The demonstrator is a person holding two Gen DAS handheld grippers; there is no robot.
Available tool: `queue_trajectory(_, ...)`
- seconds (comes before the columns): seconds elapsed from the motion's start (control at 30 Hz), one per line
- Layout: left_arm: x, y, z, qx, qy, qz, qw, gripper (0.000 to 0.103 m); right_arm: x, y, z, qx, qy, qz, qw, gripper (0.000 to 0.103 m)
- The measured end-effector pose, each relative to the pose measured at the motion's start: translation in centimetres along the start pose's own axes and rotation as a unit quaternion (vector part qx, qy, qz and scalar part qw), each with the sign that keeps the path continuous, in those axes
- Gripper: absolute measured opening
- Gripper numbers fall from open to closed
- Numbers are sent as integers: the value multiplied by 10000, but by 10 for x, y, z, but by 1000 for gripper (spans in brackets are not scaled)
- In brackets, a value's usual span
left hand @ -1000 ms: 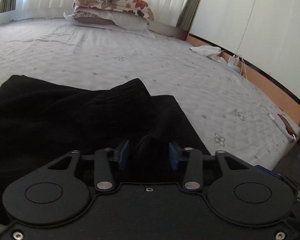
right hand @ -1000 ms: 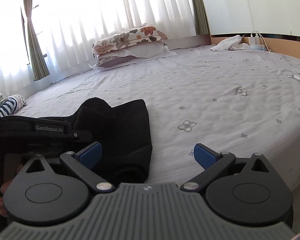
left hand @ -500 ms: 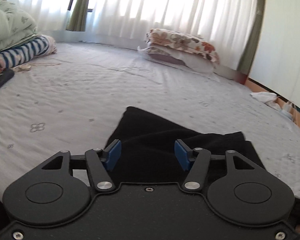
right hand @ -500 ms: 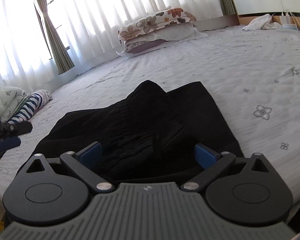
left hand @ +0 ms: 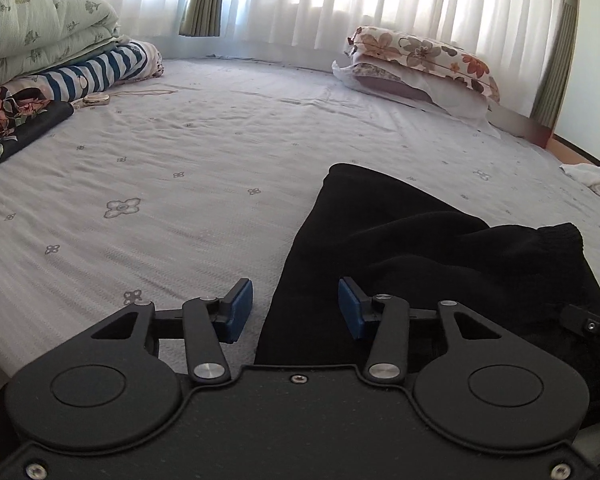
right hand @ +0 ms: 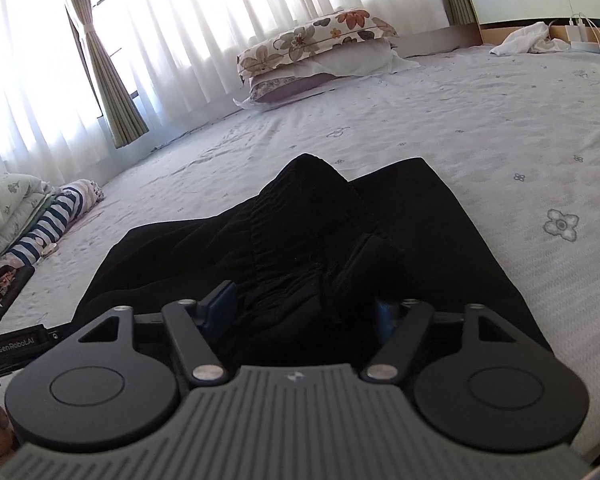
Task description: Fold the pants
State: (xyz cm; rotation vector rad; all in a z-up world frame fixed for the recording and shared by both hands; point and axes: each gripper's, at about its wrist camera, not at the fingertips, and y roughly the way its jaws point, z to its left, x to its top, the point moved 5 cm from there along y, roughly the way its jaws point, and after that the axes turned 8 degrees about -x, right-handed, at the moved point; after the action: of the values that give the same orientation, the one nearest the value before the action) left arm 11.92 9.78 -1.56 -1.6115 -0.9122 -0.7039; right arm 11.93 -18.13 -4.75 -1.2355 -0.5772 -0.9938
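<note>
Black pants (left hand: 412, 240) lie partly folded on the bed near its front edge; they also show in the right wrist view (right hand: 284, 240). My left gripper (left hand: 296, 310) is open and empty, its jaws straddling the left edge of the pants just above the sheet. My right gripper (right hand: 304, 312) has its jaws partly closed around a bunched fold of the pants at their near edge; one blue pad (right hand: 220, 308) presses the cloth, the other is half hidden by it.
The bed sheet (left hand: 180, 168) is pale with flower prints. Folded quilts and striped bedding (left hand: 60, 52) are stacked far left. Floral pillows (left hand: 420, 60) lie at the back by the curtains. White cloth and chargers (right hand: 532, 36) sit at the far right.
My left gripper let go of the pants, opened and swung left to their left edge. My right gripper moved left over the pants and narrowed its jaws around a bunched fold.
</note>
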Motion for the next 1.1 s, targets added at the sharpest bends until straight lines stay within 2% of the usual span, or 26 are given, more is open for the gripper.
queue_trajectory(0.03, 2, -3, -3, -50, 14, -14, 10000, 42, 1, 3, 1, -58, -69, -8, 10000, 35)
queue_trajectory(0.13, 9, -15, -12, -166, 73, -151, 9997, 43, 8, -1, 0, -42, -15, -141, 9999, 28)
queue_trajectory(0.23, 13, -28, -23, -326, 191, -302, 9988, 45, 17, -24, -3, -340, -160, -617, 9974, 27)
queue_trajectory(0.33, 10, -35, -36, -518, 322, -311, 9977, 47, 14, -40, -14, -842, -411, -919, 9913, 27)
queue_trajectory(0.43, 1, -34, -47, -621, 450, -215, 9968, 47, -2, -34, -36, -1202, -441, -656, 9896, 30)
queue_trajectory(0.6, -12, -34, -60, -678, 600, -61, 9959, 47, -9, -35, -44, -1209, -391, -754, 9890, 32)
queue_trajectory(0.73, -17, -38, -59, -637, 720, -8, 9954, 47, -11, -44, -40, -1581, -503, -1156, 9793, 31)
queue_trajectory(0.9, -35, -37, -50, -515, 735, 282, 9956, 48, -16, -42, -48, -1722, -551, -1096, 9774, 35)
queue_trajectory(1.1, -46, -54, -42, -571, 751, 229, 9953, 50, -15, -44, -49, -1803, -605, -1124, 9753, 39)
